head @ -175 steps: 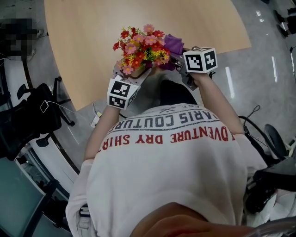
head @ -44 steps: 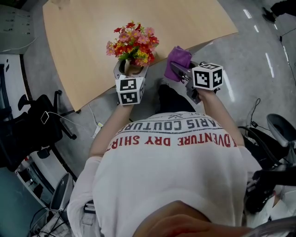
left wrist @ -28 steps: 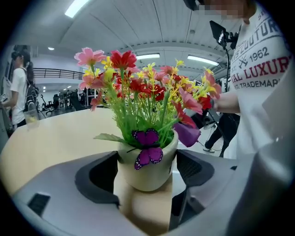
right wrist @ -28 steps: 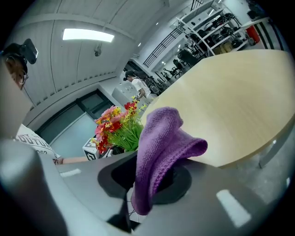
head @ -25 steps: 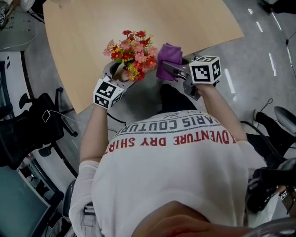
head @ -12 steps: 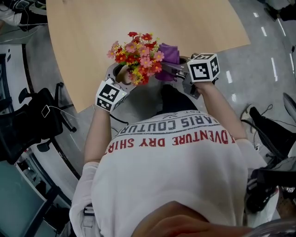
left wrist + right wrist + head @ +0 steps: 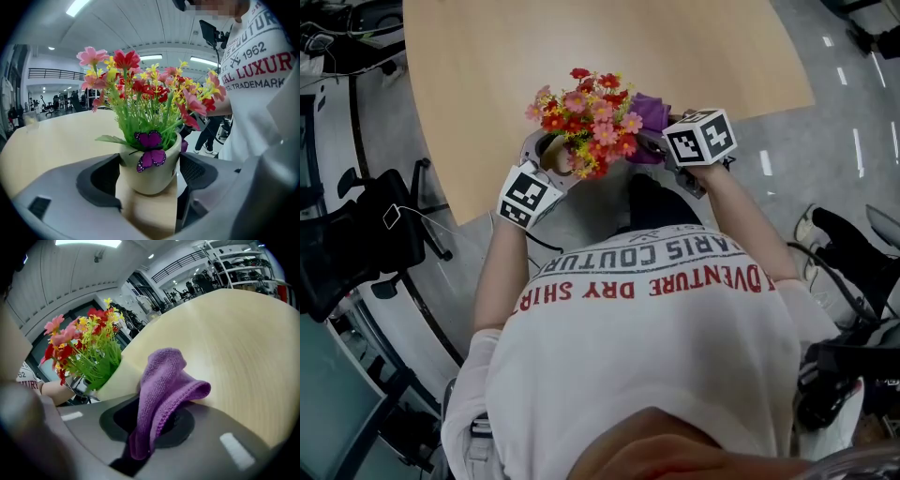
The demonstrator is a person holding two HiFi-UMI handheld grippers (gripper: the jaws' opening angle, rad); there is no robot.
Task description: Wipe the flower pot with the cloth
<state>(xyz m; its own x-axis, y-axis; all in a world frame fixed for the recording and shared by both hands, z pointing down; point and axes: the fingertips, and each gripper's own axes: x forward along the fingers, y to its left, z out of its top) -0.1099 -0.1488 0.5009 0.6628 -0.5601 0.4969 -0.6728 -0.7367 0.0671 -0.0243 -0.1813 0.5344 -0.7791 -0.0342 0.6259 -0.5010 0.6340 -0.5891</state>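
Purple cloth (image 7: 164, 376), wooden table (image 7: 487, 94) — flowers (image 7: 591, 108) overhang the flower pot (image 7: 150, 180).

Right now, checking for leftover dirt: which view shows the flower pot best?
The left gripper view: the flower pot sits close and unobstructed, butterfly included. The head view shows only its rim under the flowers; the right gripper view shows mainly its flowers.

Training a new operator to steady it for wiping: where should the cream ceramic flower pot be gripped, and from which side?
Grip the cream ceramic flower pot across its bare rounded body below the rim, coming in low from the side, as the left hand-held gripper does; the artificial flowers would block approach from above.
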